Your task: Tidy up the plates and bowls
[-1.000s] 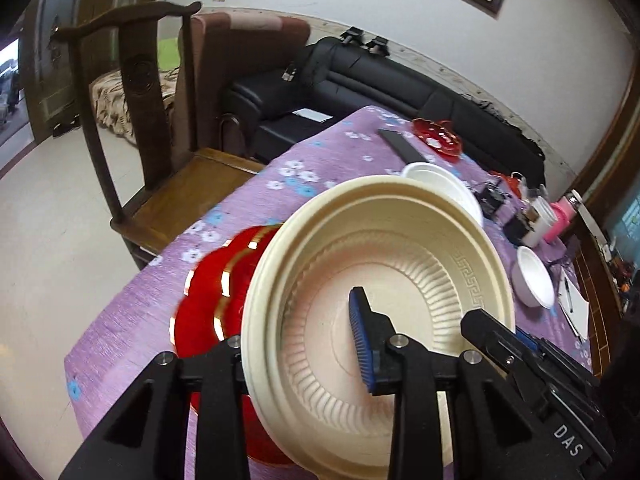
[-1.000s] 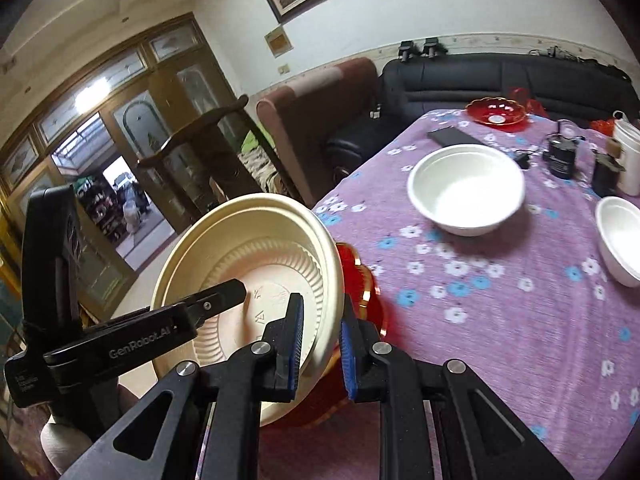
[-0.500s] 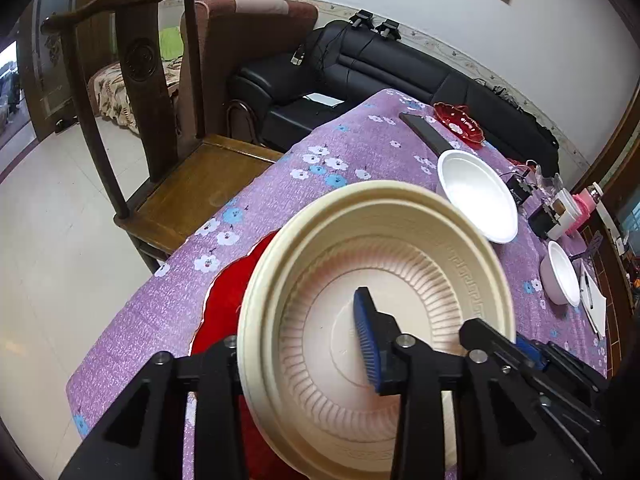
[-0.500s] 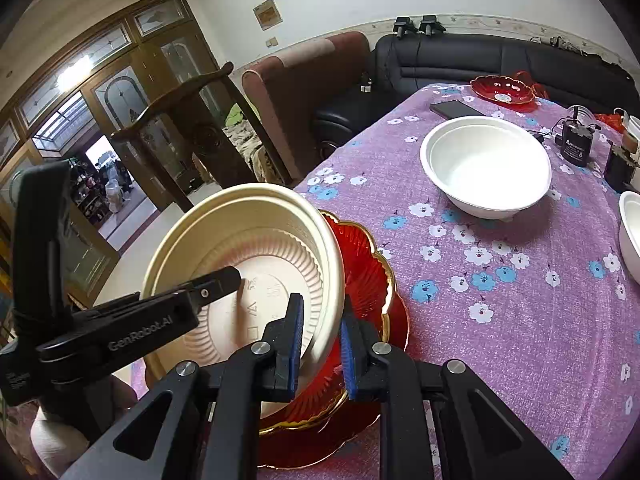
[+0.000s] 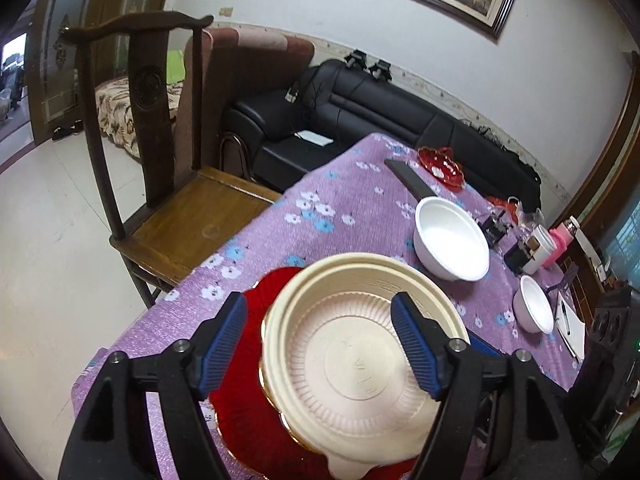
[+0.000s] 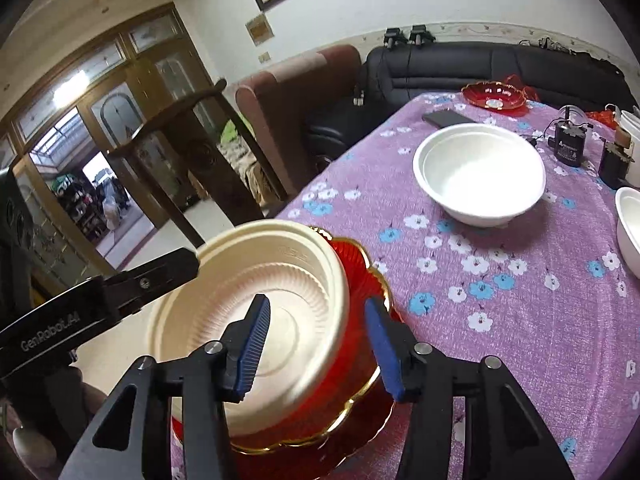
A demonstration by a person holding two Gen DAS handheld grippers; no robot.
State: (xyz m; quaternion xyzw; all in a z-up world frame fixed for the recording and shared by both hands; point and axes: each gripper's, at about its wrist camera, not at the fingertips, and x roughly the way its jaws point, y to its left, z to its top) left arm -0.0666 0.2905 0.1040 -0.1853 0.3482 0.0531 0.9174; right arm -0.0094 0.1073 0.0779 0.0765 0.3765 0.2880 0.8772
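Cream plate [image 5: 360, 344] lay nested in red plate [image 5: 256, 420] at near counter [image 5: 352, 200] edge, stacking like with like. Left hand-held gripper [image 5: 320, 344] jaws just opened wide, straddling cream plate, not pressing. Right hand-held gripper [image 6: 316, 344] jaws also just opened, rim between, released. White bowls [image 6: 480, 172] remained apart, likely next to sort.

both wrist views look down close; share cream bowl [image 5: 360, 344] [image 6: 272, 304]
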